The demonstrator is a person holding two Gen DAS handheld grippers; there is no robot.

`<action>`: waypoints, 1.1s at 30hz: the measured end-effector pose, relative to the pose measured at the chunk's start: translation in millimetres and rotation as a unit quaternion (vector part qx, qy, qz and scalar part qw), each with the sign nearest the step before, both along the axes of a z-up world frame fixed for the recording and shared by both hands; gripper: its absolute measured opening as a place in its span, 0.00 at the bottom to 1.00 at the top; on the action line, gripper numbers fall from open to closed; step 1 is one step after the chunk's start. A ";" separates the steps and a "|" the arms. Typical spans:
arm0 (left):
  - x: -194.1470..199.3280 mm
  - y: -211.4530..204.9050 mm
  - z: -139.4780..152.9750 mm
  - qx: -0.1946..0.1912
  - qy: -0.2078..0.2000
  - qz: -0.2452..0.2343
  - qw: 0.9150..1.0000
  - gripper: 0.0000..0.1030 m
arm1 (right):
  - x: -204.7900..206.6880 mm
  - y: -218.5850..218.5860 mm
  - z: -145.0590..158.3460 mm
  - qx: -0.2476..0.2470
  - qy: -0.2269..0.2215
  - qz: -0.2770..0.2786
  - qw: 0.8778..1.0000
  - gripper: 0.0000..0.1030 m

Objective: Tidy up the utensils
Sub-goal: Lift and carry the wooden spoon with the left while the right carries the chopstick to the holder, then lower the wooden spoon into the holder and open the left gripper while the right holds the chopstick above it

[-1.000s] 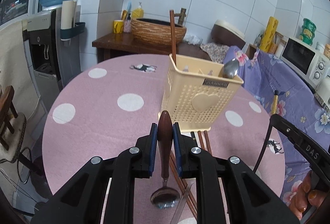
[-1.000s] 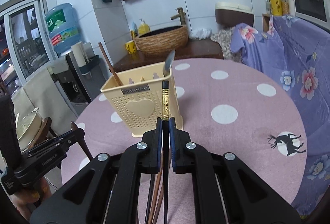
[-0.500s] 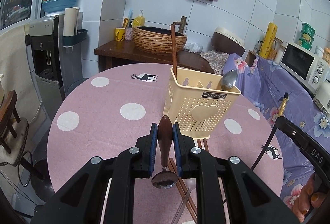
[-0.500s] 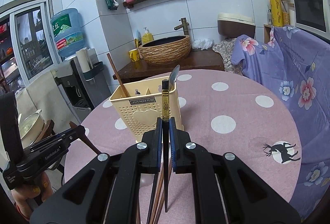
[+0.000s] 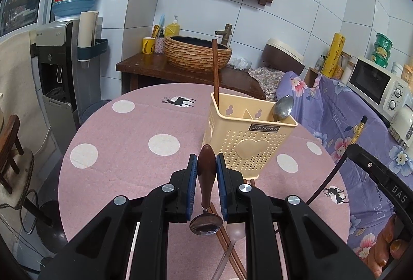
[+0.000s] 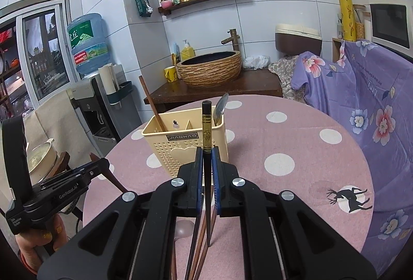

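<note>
My left gripper (image 5: 206, 164) pinches a spoon (image 5: 205, 192), my right gripper (image 6: 206, 158) a chopstick (image 6: 207, 140), both above the table (image 5: 124, 146), near the basket (image 5: 247, 143) toward its far edge.

Wooden-handled spoon (image 5: 206, 176) in left gripper (image 5: 206, 169)

One cream utensil caddy (image 5: 249, 143) stands on one round pink table (image 5: 124, 140). Inside it: one brown chopstick (image 5: 215, 68) at 11 o'clock and one metal spoon (image 5: 282, 107) at 2 o'clock. Two grippers appear: the left gripper (image 5: 206, 169) clamps one wooden-handled spoon (image 5: 206, 192), the right gripper (image 6: 206, 164) clamps one black chopstick (image 6: 206, 130). At 6 o'clock on the cloth lie at least three loose chopsticks (image 6: 200, 246); their exact number cannot be told. Two deer prints (image 5: 178, 101) mark the cloth.
</note>
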State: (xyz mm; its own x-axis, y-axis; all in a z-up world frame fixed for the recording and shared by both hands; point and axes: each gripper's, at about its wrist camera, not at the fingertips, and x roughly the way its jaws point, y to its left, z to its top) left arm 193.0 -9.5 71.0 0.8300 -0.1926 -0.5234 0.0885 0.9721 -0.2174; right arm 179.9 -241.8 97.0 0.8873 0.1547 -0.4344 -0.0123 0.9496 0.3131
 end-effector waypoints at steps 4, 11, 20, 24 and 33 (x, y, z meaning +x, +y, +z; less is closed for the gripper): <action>0.5 0.6 4.7 -0.005 -0.004 -0.003 1.000 0.15 | 0.1 0.6 4.4 -0.004 -0.004 0.002 1.000 0.07; 5.2 -0.9 34.0 -0.010 -0.026 -0.015 1.000 0.15 | 4.6 0.4 31.0 -0.003 -0.021 0.021 1.000 0.07; 33.7 -5.6 119.3 -0.036 -0.081 -0.029 0.996 0.15 | 30.0 -13.5 112.2 0.012 -0.074 0.005 0.997 0.07; 61.9 -12.4 142.7 -0.040 -0.095 -0.016 0.995 0.15 | 51.7 -19.3 145.0 0.008 -0.105 -0.030 0.994 0.07; 102.1 -25.0 104.8 -0.020 -0.078 0.016 0.997 0.15 | 98.4 -10.8 113.0 -0.015 -0.090 -0.058 0.994 0.07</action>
State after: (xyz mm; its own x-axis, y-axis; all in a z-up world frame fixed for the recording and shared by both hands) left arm 295.1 -34.5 175.8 0.9065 -0.1832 -0.3805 0.0940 0.9659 -0.2411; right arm 278.3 -252.6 210.0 0.9623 0.0367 -0.2696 0.0439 0.9569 0.2870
